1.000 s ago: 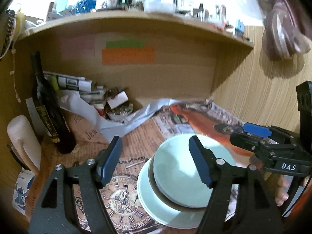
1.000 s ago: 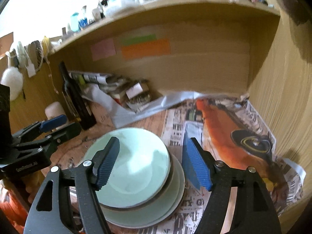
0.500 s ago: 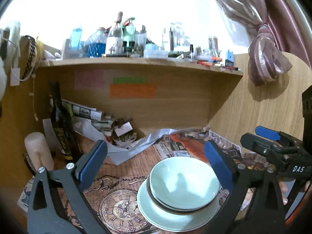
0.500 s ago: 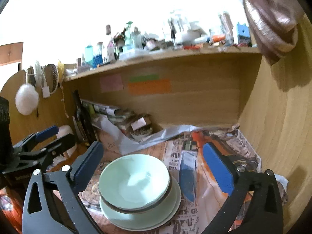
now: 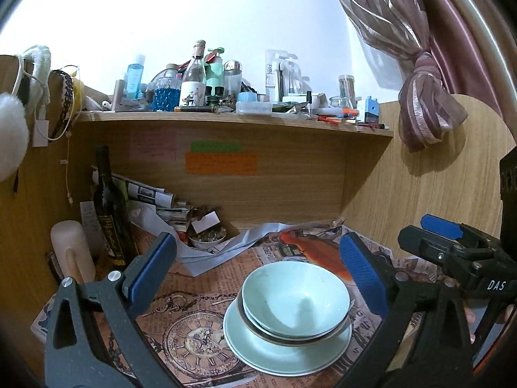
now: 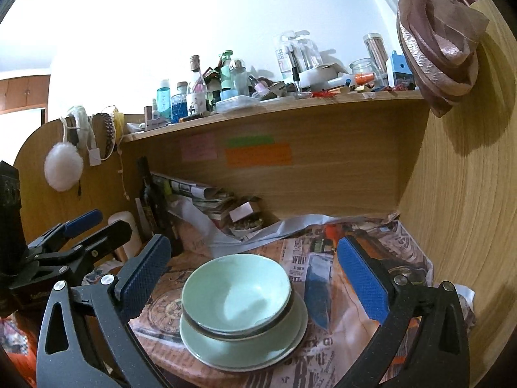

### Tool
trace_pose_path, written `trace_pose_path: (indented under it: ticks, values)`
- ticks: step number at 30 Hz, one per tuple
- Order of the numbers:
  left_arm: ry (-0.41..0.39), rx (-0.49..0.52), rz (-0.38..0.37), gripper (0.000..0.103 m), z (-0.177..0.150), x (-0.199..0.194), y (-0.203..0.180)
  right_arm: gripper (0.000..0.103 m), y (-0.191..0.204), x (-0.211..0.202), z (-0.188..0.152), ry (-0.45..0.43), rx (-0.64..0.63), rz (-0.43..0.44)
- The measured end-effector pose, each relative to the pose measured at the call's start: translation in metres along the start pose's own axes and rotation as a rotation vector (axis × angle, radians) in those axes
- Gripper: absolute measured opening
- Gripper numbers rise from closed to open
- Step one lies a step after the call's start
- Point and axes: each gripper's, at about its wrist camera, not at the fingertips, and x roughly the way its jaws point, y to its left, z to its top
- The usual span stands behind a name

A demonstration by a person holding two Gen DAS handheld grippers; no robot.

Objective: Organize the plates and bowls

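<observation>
A pale green bowl [image 5: 295, 297] [image 6: 237, 294] sits nested in a second bowl with a dark rim, and both rest on a pale green plate [image 5: 258, 352] [image 6: 226, 352] on the newspaper-covered desk. My left gripper [image 5: 258, 268] is open wide, drawn back from the stack, with nothing between its blue pads. My right gripper [image 6: 252, 274] is likewise open and empty, back from the stack. In the left wrist view the right gripper [image 5: 452, 242] stands to the right of the stack. The right wrist view has the left gripper [image 6: 84, 229] at the left.
A dark wine bottle [image 5: 111, 213] and a white cylinder [image 5: 72, 252] stand at the left. Rolled papers and a small dish of bits [image 5: 206, 239] lie at the back. A cluttered shelf [image 5: 232, 118] overhangs the desk. A wooden side panel [image 6: 468, 210] closes the right.
Both grippers opened wide and pulled back and up from the bowl stack. The stack stayed on the desk. The shelf top and wall came into view.
</observation>
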Motion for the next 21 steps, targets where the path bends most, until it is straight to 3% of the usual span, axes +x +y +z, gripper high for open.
trace_pose_path:
  ticks: [21]
  values:
    - [0.004, -0.008, -0.011, 0.103, -0.0052, -0.006, 0.001, 0.103, 0.009, -0.0054, -0.005, -0.009, -0.002, 0.015]
